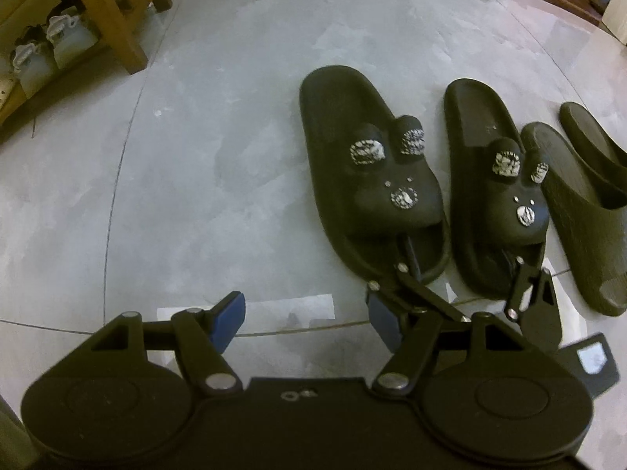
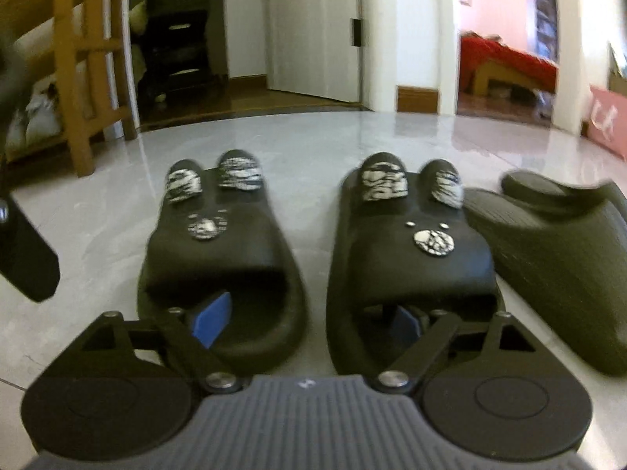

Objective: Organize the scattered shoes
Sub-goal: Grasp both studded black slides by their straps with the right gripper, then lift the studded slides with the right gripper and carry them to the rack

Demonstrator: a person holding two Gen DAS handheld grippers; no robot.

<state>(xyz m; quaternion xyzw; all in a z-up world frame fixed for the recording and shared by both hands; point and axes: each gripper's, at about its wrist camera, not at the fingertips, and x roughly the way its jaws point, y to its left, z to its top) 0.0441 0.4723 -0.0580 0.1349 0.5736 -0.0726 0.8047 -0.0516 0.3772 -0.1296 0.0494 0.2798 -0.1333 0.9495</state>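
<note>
Two black bear-face slippers lie side by side on the grey floor, the left one (image 1: 364, 164) (image 2: 219, 250) and the right one (image 1: 497, 192) (image 2: 415, 258). A pair of dark plain slippers (image 1: 580, 211) (image 2: 556, 266) lies to their right. My right gripper (image 2: 309, 321) is open, with one blue-padded finger (image 2: 211, 321) inside the left slipper's toe opening and the other inside the right slipper's; it shows in the left wrist view (image 1: 462, 274). My left gripper (image 1: 305, 321) is open and empty, low over bare floor left of the slippers.
A wooden chair (image 1: 113, 11) (image 2: 78, 78) stands at the back left with grey containers (image 1: 51, 47) beside it. Doorways (image 2: 505, 39) open at the far wall. A pink board (image 2: 607, 121) leans at the right.
</note>
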